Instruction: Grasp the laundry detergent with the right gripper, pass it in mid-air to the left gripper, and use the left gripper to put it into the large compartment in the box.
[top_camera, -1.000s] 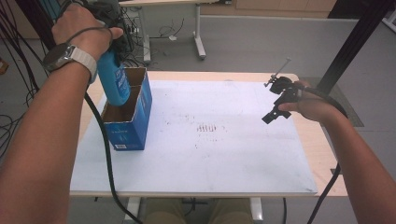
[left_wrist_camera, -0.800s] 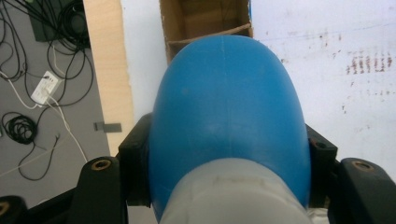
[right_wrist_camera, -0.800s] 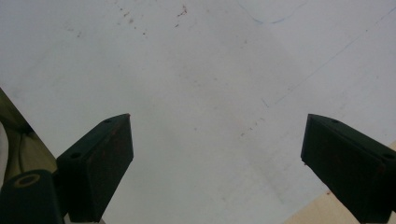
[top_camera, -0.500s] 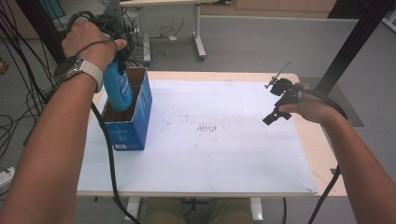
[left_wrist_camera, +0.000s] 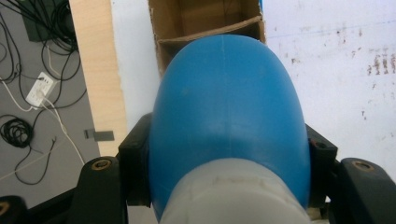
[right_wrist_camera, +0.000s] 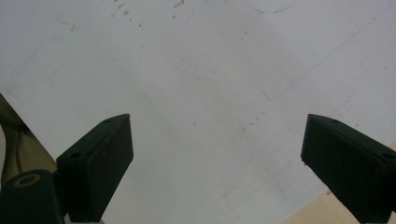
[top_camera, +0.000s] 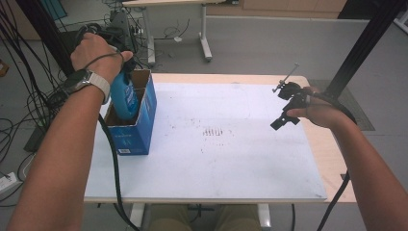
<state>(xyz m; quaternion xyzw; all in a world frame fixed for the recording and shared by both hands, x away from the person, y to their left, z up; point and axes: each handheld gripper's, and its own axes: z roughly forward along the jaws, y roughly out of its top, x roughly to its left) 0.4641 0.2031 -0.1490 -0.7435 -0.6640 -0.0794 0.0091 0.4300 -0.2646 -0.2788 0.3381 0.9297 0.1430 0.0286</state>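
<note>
My left gripper (left_wrist_camera: 224,186) clamps the blue plastic bottle (top_camera: 124,96), upper left, partly inside the divided blue cardboard box (top_camera: 137,130); next, lower straight. My right gripper (right_wrist_camera: 217,163) hangs open, empty.

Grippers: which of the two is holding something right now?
The left gripper: its jaws clamp the blue bottle over the blue cardboard box. The right gripper stands open above the white table.

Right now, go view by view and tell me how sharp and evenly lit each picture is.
High view: even, soft light, faint shadows on the table, reasonably sharp. Left gripper view: the blue bottle sits very close to the camera and looks soft, with a mild sheen; the cardboard box behind is clearer. Right gripper view: flat, slightly dim light, no glare, the right gripper and its pads a little soft.
</note>
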